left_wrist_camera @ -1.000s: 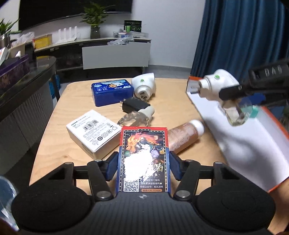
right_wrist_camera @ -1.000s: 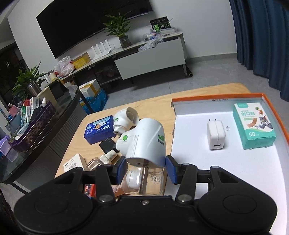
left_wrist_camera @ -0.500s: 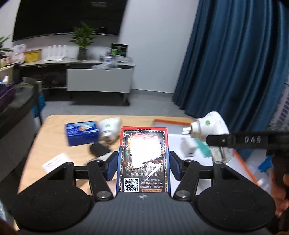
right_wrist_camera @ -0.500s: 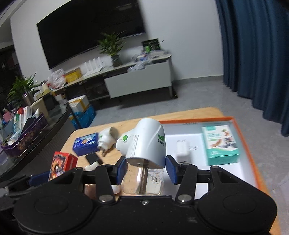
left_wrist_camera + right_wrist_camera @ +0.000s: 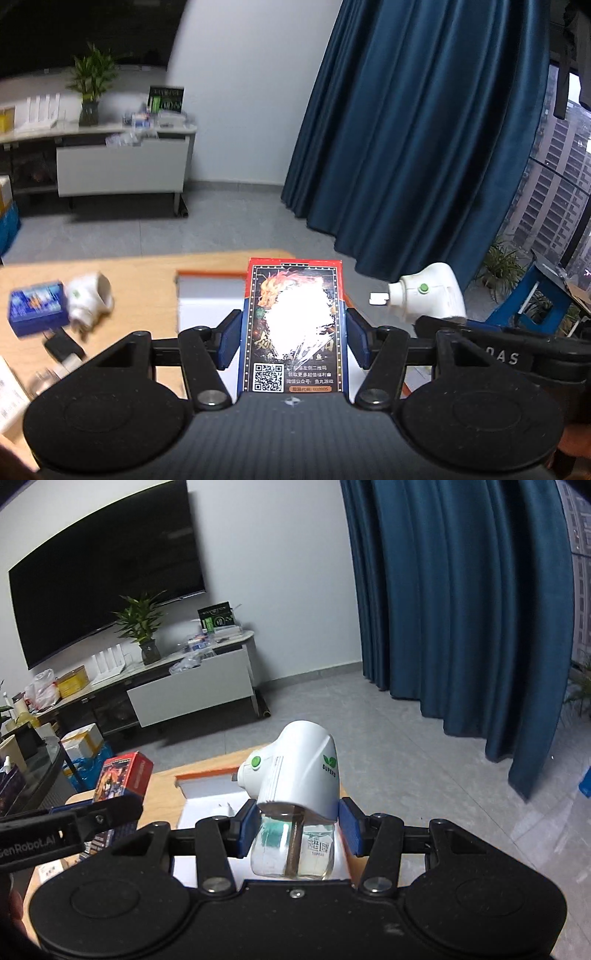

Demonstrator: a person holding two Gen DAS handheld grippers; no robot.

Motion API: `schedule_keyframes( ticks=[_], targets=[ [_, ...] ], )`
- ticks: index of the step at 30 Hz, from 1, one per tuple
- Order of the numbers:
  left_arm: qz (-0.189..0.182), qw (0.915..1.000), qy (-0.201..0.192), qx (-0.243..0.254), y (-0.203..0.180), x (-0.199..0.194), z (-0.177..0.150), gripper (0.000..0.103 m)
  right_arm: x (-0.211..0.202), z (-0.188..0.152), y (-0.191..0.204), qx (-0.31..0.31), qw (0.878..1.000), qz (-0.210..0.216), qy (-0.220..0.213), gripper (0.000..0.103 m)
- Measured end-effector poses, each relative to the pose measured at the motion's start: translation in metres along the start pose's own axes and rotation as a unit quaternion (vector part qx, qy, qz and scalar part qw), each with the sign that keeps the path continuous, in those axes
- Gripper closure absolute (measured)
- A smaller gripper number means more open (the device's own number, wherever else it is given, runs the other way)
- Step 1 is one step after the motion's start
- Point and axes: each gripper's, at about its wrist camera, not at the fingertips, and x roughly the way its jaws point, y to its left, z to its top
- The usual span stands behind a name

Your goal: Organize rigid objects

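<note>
Lifting both loads off the bench, you've swung toward the white tray (image 5: 207, 295): left claw (image 5: 293, 341) clamped on the card box (image 5: 293, 325), right claw (image 5: 297, 829) on the vaporizer (image 5: 295, 775).

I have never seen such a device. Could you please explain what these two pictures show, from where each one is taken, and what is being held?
There is no robot here: a person holds one hand tool in each hand, each with two fingers and a wide-angle camera looking forward along them.

The left picture comes from the left gripper. Its blue pads press on an upright card box with dark printed artwork. The right picture comes from the right gripper, whose pads clamp the glass bottle of a white plug-in vaporizer.

Below lies a wooden table carrying an orange-rimmed white tray. On the table are a blue tin and a second white vaporizer head, both blurred.

Each gripper appears in the other's picture.
</note>
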Motion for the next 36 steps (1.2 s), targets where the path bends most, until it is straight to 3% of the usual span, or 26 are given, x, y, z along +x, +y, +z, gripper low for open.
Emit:
schedule_keyframes(
  ticks=[6,28,29,31,36],
  targets=[
    [0.022,0.9992,0.031,-0.010,0.007,0.008,-0.015,0.044,0.012,-0.013,-0.005,0.007,1.000,0.016,0.020,0.046],
    [0.038,0.9981,0.042,-0.025,0.005,0.006,-0.015,0.044,0.018,-0.018,0.004,-0.009,0.999,0.021,0.033,0.047],
    [0.039,0.9981,0.042,-0.024,0.005,0.006,-0.015,0.044,0.018,-0.018,0.005,-0.009,0.999,0.021,0.033,0.048],
    [0.037,0.9982,0.041,-0.024,0.005,0.005,-0.015,0.044,0.021,-0.019,0.007,-0.015,0.999,0.021,0.039,0.063],
    [0.045,0.9977,0.042,-0.028,0.009,0.003,-0.017,0.044,0.037,-0.031,0.001,-0.013,0.995,0.043,0.084,0.063]
  ],
)
